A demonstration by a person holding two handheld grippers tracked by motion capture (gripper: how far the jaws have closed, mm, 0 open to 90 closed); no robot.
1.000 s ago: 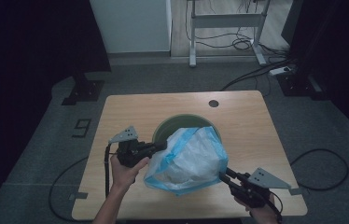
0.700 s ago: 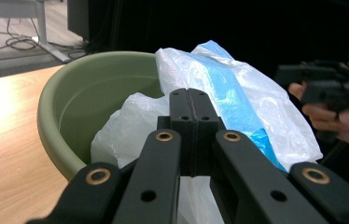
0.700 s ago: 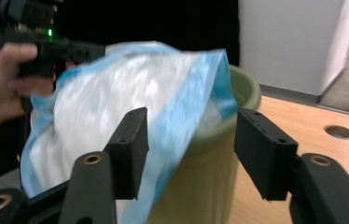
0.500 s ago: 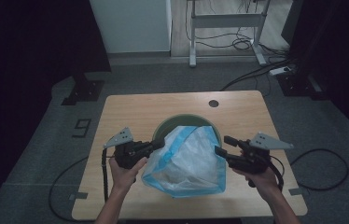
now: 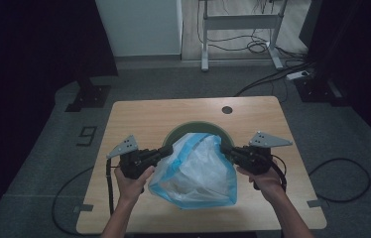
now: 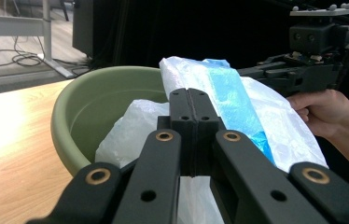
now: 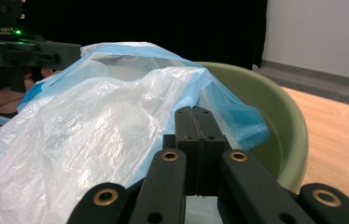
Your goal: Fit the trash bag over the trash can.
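Now plastic bag (image 5: 196,171) pinched betw. both grippers' closed jaws, over basin (image 5: 173,135).

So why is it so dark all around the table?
High view: dim light falls on the table; the sides stay black. Left gripper view: a bright glare patch on the wood, the near tool soft. Right gripper view: the plastic bag is lit and crisp against a black backdrop.

A light wooden desk (image 5: 139,119) stands on grey floor (image 5: 49,148) in a dim room. Beyond the jaws, a white wall panel (image 5: 139,27), a metal frame (image 5: 240,22) and loose cables (image 5: 268,79); black curtains (image 5: 25,59) flank both sides.
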